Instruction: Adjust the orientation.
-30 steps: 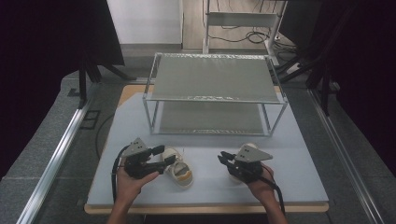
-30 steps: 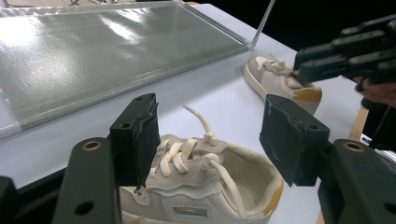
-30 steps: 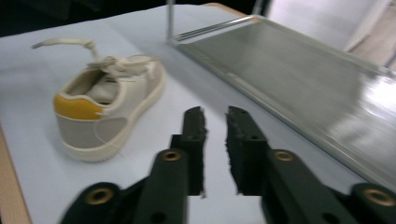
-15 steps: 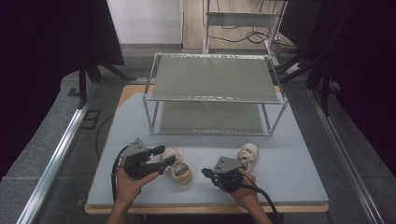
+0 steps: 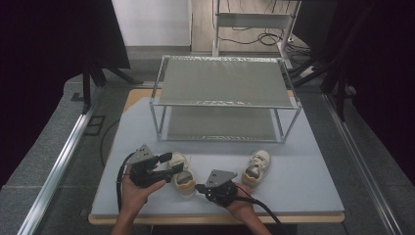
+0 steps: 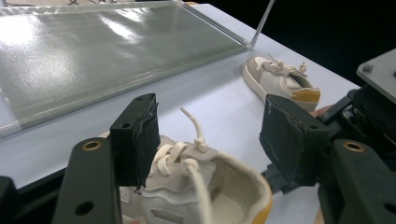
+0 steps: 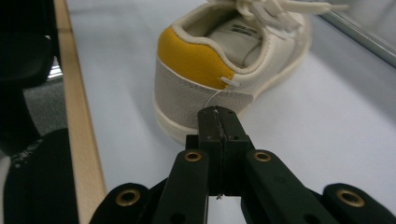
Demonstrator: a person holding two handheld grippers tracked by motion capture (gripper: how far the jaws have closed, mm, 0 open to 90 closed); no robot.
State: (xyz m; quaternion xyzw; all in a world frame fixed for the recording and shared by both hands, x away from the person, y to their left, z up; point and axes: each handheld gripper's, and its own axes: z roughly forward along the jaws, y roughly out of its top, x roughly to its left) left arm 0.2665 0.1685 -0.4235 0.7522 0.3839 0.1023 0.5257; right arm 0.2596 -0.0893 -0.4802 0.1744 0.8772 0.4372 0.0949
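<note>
High view: the near shoe lies at six o'clock on the table, between the left gripper and the right gripper. The far shoe sits toward four o'clock, before the rack.

Left gripper view: its jaws stand wide around the near shoe's laced front; whether the pads press it I cannot tell.

Right gripper view: its jaws have just been closing and now meet, with only a thin thread at the tips, just behind the yellow heel at twelve o'clock.

Likely step: gripping this shoe for the rack. Next, the right jaws must reopen to take the heel.
</note>
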